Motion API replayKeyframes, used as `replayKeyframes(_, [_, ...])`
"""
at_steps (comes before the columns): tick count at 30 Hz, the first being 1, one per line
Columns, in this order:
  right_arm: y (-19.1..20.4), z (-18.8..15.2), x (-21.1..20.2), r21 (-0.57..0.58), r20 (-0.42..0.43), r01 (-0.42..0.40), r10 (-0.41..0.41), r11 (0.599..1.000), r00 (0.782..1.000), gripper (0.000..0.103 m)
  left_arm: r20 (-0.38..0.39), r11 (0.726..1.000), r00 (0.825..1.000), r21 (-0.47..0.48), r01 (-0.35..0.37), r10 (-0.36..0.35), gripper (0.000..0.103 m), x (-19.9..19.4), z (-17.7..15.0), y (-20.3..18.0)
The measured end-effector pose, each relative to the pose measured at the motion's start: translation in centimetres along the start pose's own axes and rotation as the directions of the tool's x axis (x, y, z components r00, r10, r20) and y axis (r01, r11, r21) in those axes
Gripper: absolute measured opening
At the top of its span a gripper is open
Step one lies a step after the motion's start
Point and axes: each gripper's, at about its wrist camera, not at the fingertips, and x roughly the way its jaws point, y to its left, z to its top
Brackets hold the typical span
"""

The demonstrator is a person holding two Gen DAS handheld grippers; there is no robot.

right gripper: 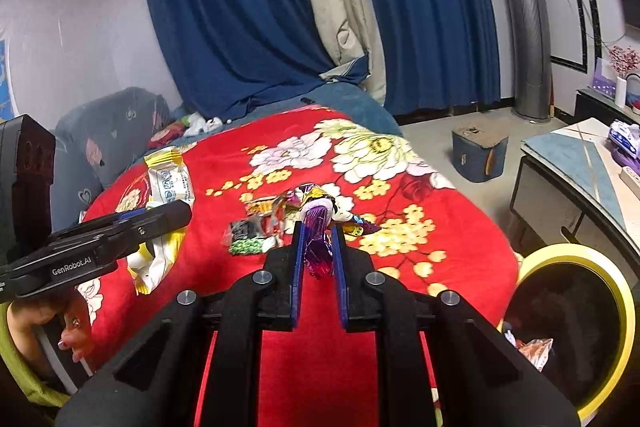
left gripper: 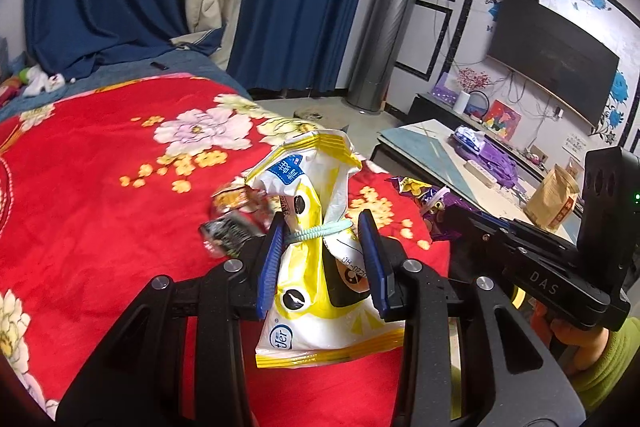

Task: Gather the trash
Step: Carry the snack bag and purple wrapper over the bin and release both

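Observation:
My left gripper is shut on a yellow-and-white snack bag tied at the neck with a teal band, and holds it upright above the red flowered blanket. In the right wrist view the same bag hangs from the left gripper at the left. My right gripper is shut on a crumpled purple wrapper, also seen at the right gripper's tip as the purple wrapper. An orange wrapper and a black-and-green wrapper lie on the blanket beyond the fingers.
A yellow-rimmed bin with trash inside stands at the bed's right side. A low table with a brown paper bag runs along the right. A blue stool sits on the floor, and a grey pillow lies at the bed's far left.

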Motion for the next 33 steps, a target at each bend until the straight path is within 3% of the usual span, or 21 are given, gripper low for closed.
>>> replayKeyframes(33, [-9.4, -1.5, -6.3, 0.149, 0.065, 0.186, -0.197, 0.971, 0.978, 0.013, -0.027, 0.974, 0.986, 0.154, 0.169, -0.166, 0.030, 5.0, 1.3, -10.8])
